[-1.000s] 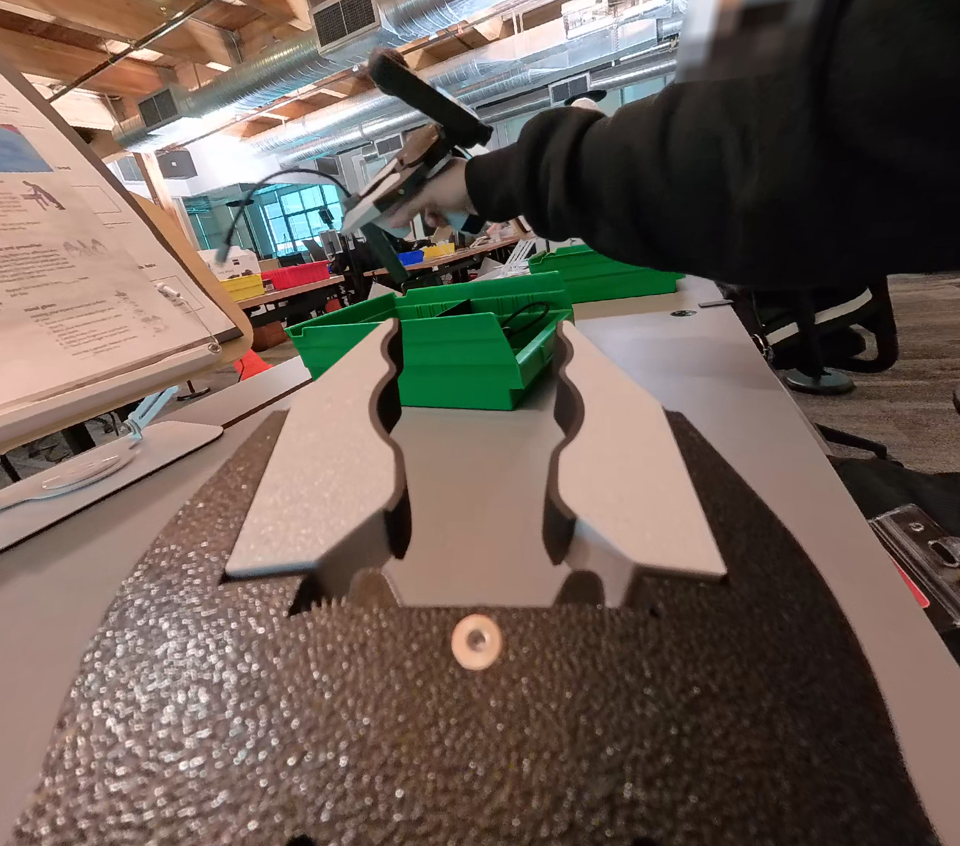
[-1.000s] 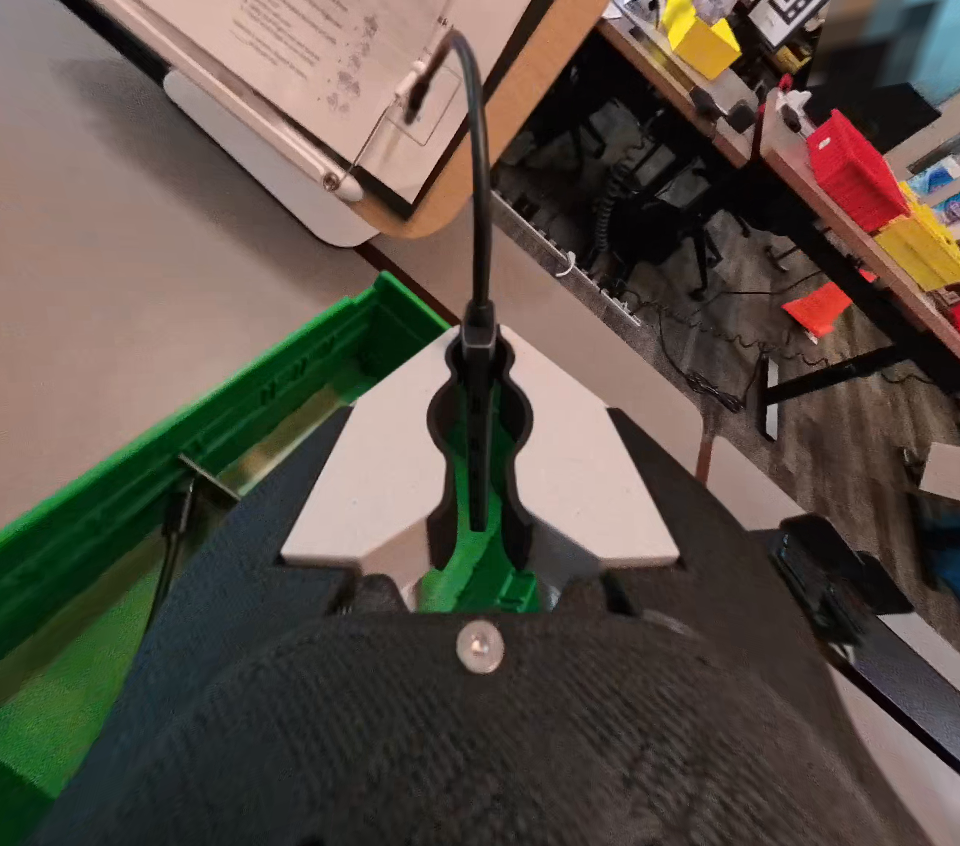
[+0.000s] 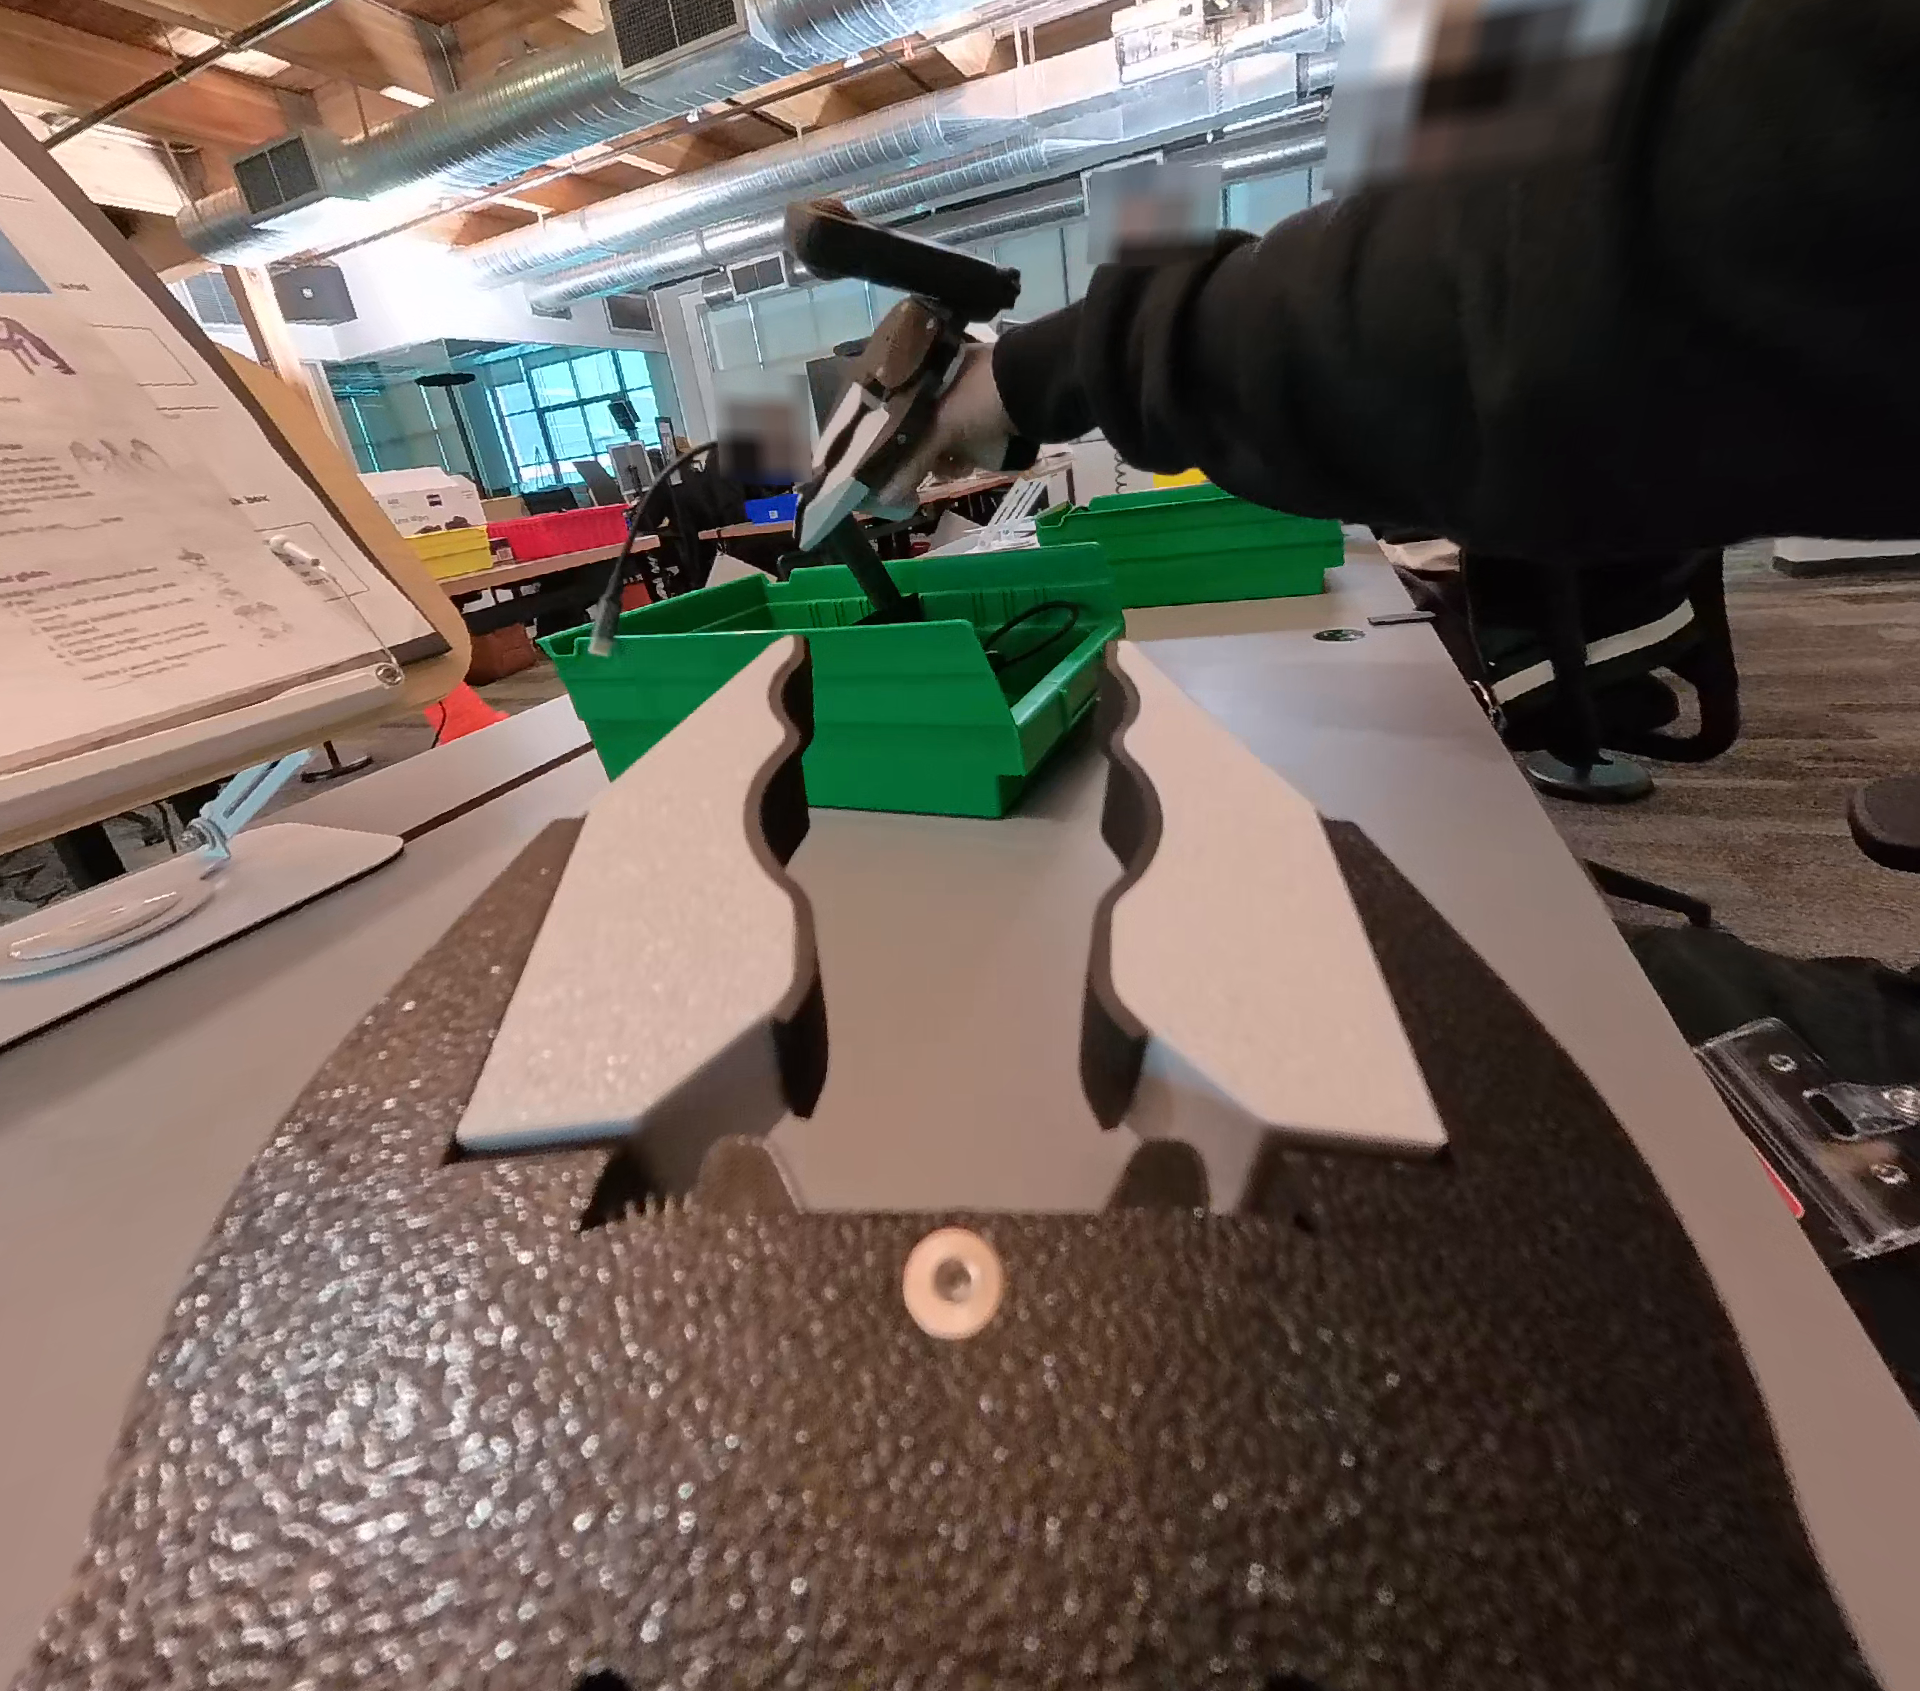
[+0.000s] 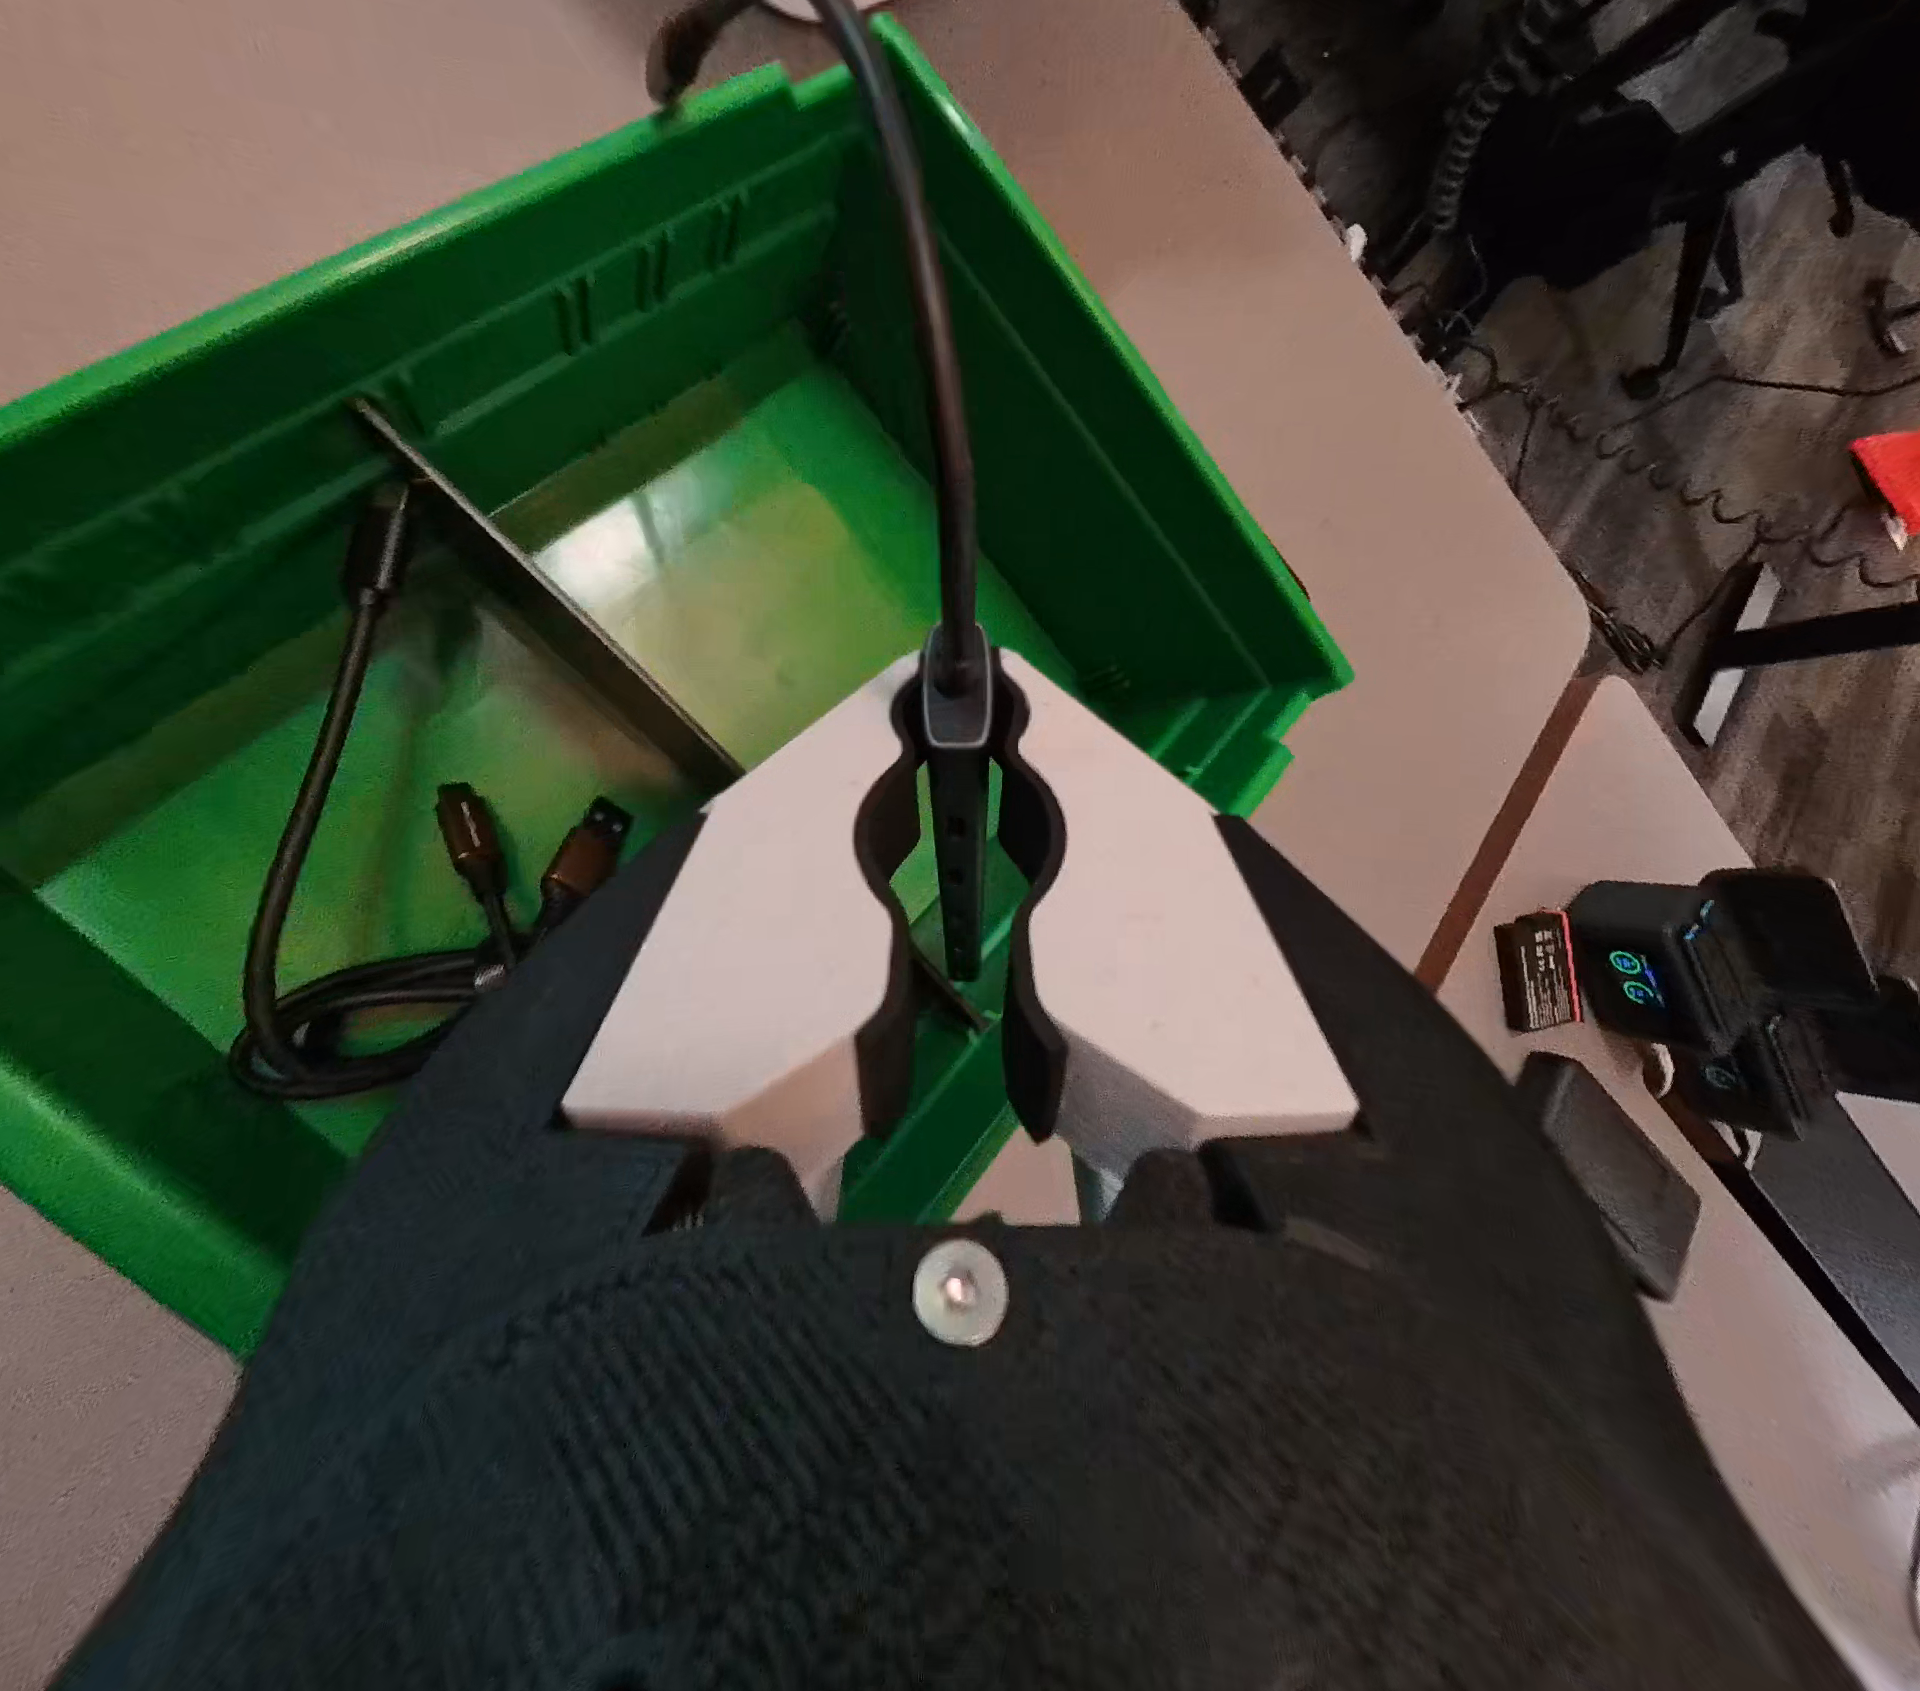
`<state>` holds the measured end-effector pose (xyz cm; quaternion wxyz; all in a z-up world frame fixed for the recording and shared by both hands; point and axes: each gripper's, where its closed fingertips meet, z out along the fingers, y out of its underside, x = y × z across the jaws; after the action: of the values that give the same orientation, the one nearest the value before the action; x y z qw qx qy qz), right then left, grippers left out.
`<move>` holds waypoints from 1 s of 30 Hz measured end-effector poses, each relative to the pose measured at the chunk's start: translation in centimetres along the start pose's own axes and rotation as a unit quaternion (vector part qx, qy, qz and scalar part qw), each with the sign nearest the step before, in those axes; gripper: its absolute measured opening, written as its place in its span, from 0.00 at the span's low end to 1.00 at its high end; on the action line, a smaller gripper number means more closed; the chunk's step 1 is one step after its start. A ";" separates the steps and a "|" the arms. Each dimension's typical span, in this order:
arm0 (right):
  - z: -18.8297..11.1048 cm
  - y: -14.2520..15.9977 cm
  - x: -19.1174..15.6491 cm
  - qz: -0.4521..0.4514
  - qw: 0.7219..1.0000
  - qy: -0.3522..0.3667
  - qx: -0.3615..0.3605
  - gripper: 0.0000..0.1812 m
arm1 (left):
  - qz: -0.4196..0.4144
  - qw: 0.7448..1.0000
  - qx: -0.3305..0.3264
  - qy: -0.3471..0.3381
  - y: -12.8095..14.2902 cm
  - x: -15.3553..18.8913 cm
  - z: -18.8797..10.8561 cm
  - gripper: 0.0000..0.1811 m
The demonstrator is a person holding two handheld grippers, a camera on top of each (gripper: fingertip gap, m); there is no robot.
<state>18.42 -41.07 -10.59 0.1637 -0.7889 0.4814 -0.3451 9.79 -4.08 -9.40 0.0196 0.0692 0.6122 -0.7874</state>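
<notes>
Right hand-held gripper (image 4: pixel 961 820) is closed narrow on the plug of a black cable (image 4: pixel 920 259), and it hangs over the green bin (image 4: pixel 1132 436) on the table (image 4: pixel 1299 353). The cable rises from the fingers, bends over and passes the far rim of the bin, so its free end (image 3: pixel 603 639) hangs outside the wall, as the left wrist view shows. I judge this the main danger: if the plug is let go from this position, the weight of the hanging part may pull the whole cable out over the rim, or the cable may stay lying across the wall. The grip is only on the thin plug, so it may also turn or slip between the fingers. A dark divider (image 4: pixel 551 602) stands across the bin, and the plug could fall on the wrong side of it or catch on its edge. Left hand-held gripper (image 3: pixel 961 820) is wide open and holds nothing; it stays low over the table, near the front of the bin but apart from it. By count I see two grippers, one held cable, one coiled cable (image 4: pixel 312 810) with several plugs in the near compartment, one divider, and two green bins, the second bin (image 3: pixel 1195 545) farther back on the table. A document stand (image 3: pixel 156 581) is at the left.
</notes>
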 end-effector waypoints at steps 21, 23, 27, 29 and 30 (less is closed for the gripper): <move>-2.1 -7.2 0.6 0.039 0.990 0.097 0.099 0.35 | 0.001 1.000 -0.007 0.001 0.3 0.0 0.1 0.29; -3.2 -10.4 -1.7 0.057 0.983 0.090 0.150 0.34 | 0.002 1.000 -0.007 -0.001 0.3 0.0 0.0 0.29; -5.1 -18.4 -13.3 0.092 0.940 -0.035 0.328 0.35 | 0.008 1.000 0.004 -0.016 -0.3 -0.5 -0.3 0.28; -5.5 -20.9 -19.5 0.099 0.902 -0.097 0.408 0.35 | -0.004 0.999 0.004 -0.042 -0.6 -1.7 -0.7 0.27; -4.8 -21.5 -21.9 0.101 0.890 -0.118 0.430 0.35 | -0.013 0.998 0.003 -0.062 -0.8 -2.5 -1.1 0.27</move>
<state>22.42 -11.23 -2.96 0.5761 -0.6237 0.3402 -0.4042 12.30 -2.96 -8.51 0.0468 0.0122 0.6085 -0.7921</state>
